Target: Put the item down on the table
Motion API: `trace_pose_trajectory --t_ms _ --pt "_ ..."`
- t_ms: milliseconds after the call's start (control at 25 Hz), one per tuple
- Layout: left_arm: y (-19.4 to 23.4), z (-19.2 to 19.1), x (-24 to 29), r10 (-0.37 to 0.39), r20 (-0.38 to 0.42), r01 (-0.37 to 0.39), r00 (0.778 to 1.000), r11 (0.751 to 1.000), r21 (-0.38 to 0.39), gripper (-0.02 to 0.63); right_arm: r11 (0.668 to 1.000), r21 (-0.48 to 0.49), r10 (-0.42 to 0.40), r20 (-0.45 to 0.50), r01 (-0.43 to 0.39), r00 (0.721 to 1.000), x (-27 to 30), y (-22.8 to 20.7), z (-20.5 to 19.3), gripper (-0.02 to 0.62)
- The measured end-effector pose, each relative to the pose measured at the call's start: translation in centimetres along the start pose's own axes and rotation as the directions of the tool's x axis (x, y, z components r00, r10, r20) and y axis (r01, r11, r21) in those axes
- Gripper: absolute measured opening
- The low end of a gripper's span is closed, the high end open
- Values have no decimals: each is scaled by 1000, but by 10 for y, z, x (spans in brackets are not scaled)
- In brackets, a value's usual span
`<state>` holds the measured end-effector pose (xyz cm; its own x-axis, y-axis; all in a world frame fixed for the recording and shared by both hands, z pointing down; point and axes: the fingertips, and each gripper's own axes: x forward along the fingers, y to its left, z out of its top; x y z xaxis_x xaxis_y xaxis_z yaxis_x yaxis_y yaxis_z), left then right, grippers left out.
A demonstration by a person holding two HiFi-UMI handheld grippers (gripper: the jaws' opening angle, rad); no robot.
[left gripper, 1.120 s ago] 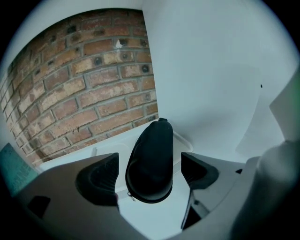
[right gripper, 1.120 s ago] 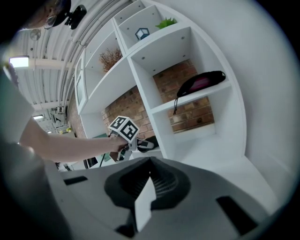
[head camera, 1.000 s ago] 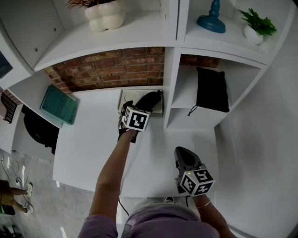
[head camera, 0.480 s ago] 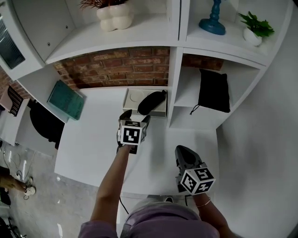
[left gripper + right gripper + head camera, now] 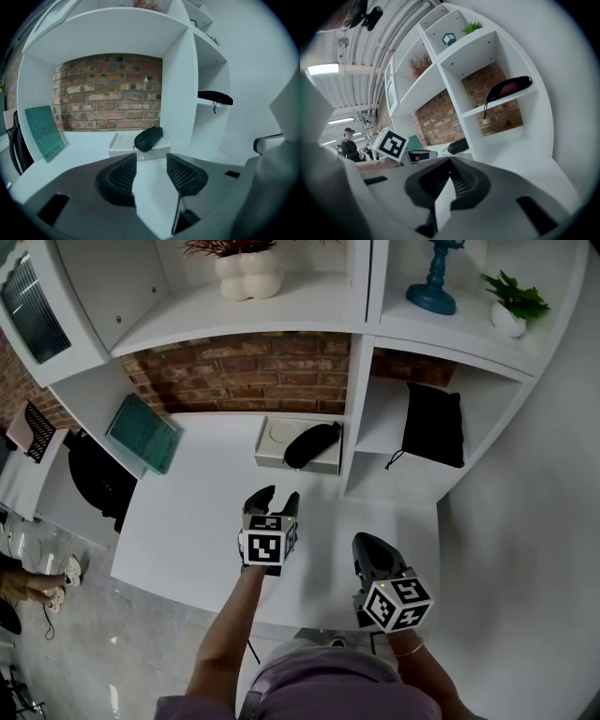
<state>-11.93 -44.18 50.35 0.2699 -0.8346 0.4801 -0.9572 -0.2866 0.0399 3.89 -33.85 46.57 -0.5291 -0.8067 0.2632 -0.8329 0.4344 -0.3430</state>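
Note:
A black zipped case [image 5: 312, 444] lies on a flat white box [image 5: 274, 438] at the back of the white table [image 5: 187, 521], against the brick wall. My left gripper [image 5: 272, 495] hovers over the table's middle, well short of the case. Its jaws are closing and nothing is between them. In the left gripper view the case [image 5: 148, 138] and box [image 5: 123, 143] sit beyond the left gripper [image 5: 151, 173]. My right gripper [image 5: 367, 545] hangs near the table's front right, shut and empty. In the right gripper view its pads [image 5: 454, 180] meet.
A teal book [image 5: 145, 432] leans at the table's left. A black pouch [image 5: 433, 425] lies on the right shelf. A white vase [image 5: 248, 273], a blue candlestick [image 5: 439, 282] and a small plant [image 5: 514, 301] stand on the shelf above. A dark bag [image 5: 98, 479] hangs left.
My left gripper has pulled back from the case on the box toward the table's middle, and its jaws have narrowed. The case stays on the box. The right gripper has not moved.

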Motion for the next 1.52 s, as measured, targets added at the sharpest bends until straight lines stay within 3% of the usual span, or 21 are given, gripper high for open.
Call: trace_pose_trajectory --t_ms 600,1080,1520 --pt "-12 -35 -56 10 12 -9 1000 996 -87 99 999 -13 43 -1 -43 999 -3 15 -1 2" --pt "-28 -43 -83 35 71 -30 997 997 -73 14 999 -16 34 -21 -35 999 -9 13 -7 2" --pt "-23 -45 -104 49 109 -39 993 995 -88 6 999 -34 24 -8 -24 1000 -13 15 -6 0"
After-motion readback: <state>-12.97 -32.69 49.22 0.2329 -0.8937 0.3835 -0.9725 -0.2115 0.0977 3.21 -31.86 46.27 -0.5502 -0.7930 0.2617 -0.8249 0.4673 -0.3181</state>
